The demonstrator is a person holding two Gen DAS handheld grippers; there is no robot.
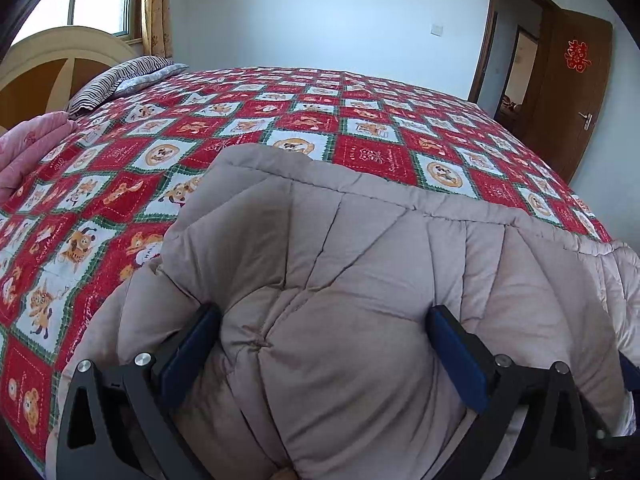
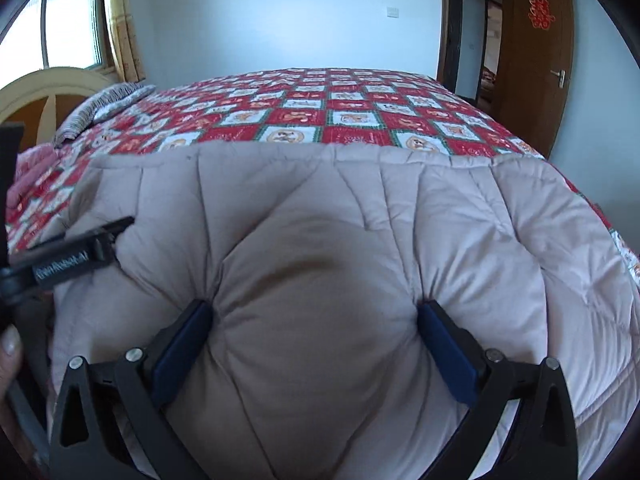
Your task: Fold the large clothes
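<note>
The padded beige garment bulges over my lower fingers, hiding them, and the red door decoration is too small to read.

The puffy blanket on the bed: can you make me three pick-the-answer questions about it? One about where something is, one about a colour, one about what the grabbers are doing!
1. Where is the striped pillow?
A. near the headboard
B. on the floor
C. by the door

2. What colour is the puffy blanket?
A. bright green
B. beige
C. black

3. What are the two grippers doing?
A. hanging open above the bed
B. holding the pillow
C. both squeezing a bunch of the blanket

Answers:
1 A, it lies at the far left corner of the patterned bedspread.
2 B, plain beige quilting.
3 C, the left gripper and right gripper each have blanket bulging between blue fingers.
</note>
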